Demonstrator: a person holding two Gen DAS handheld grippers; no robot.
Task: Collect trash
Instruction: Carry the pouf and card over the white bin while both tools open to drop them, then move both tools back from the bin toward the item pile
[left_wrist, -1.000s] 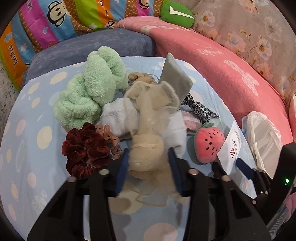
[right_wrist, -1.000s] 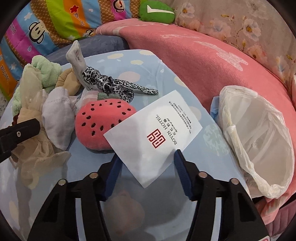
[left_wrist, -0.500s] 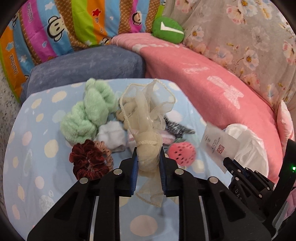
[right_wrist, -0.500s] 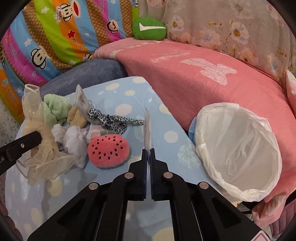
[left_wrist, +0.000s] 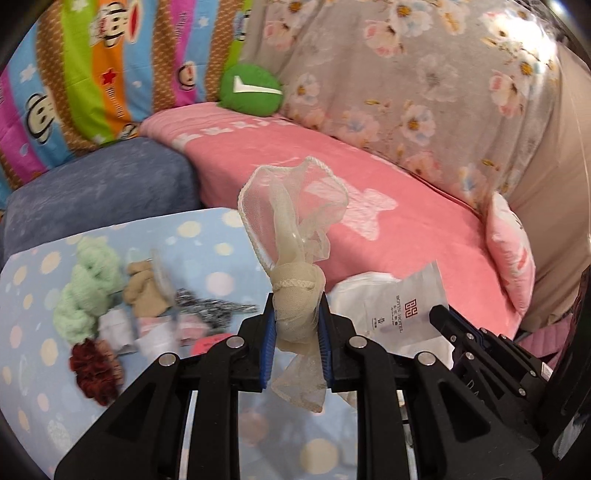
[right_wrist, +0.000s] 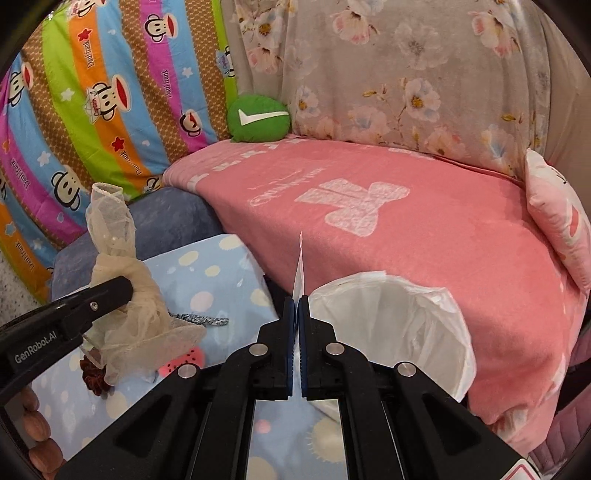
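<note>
My left gripper (left_wrist: 295, 325) is shut on a beige mesh bow (left_wrist: 291, 236) and holds it up in the air above the blue dotted cloth (left_wrist: 207, 229); the bow also shows in the right wrist view (right_wrist: 118, 280). My right gripper (right_wrist: 297, 306) is shut on a white hotel sachet (right_wrist: 300, 266), seen edge-on; its printed face shows in the left wrist view (left_wrist: 402, 302). A white-lined trash bag (right_wrist: 391, 325) stands open just right of the right gripper, against the pink blanket (right_wrist: 424, 229).
On the cloth lie a green fluffy cloth (left_wrist: 88, 291), a beige sock (left_wrist: 144, 288), a leopard-print band (left_wrist: 210, 306), a dark red scrunchie (left_wrist: 92, 373) and a watermelon toy (right_wrist: 184, 360). A grey cushion (left_wrist: 99, 188) lies behind. A green plush (right_wrist: 258, 118) sits at the back.
Both grippers have risen and swung right toward the trash bag. The mesh bow and the sachet are lifted farther from the pile.
</note>
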